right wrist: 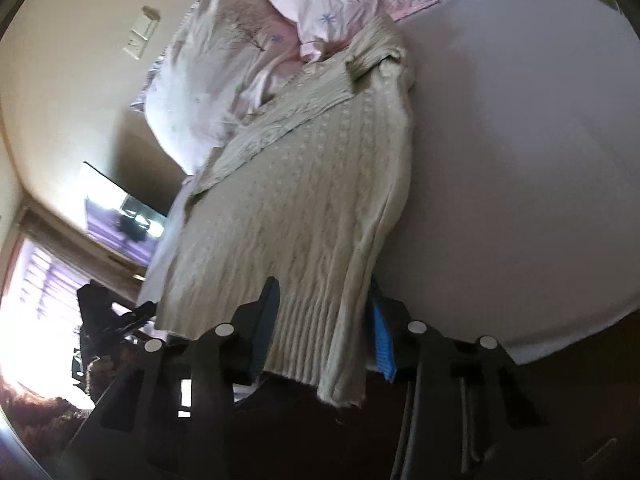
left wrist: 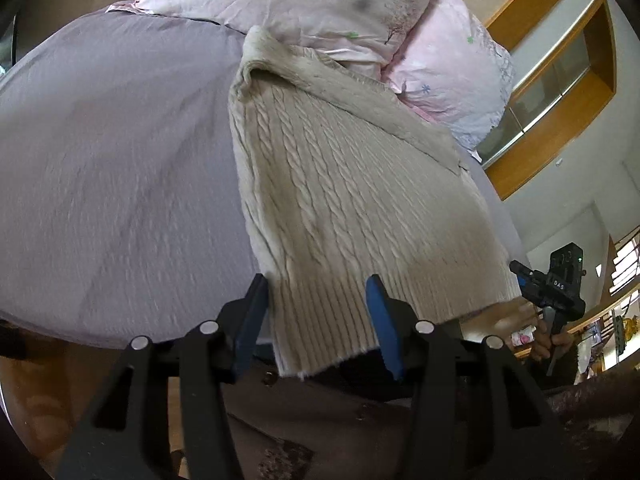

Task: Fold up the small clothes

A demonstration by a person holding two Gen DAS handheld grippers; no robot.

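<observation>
Two grippers at the bed's point(left wrist: 120, 160) near edge, left gripper point(left wrist: 320, 320) and right gripper point(right wrist: 324, 320) both spread around the sweater's point(left wrist: 340, 184) ribbed hem, pillows point(left wrist: 300, 4) beyond.

One cream cable-knit sweater point(left wrist: 344, 196) lies on one lavender bed sheet point(left wrist: 120, 168). Beyond the sweater's far end are two pale pink floral pillows point(left wrist: 288, 0), one beside the other. Two grippers flank the sweater's ribbed hem: the left gripper point(left wrist: 320, 320) and the right gripper point(right wrist: 324, 328).
</observation>
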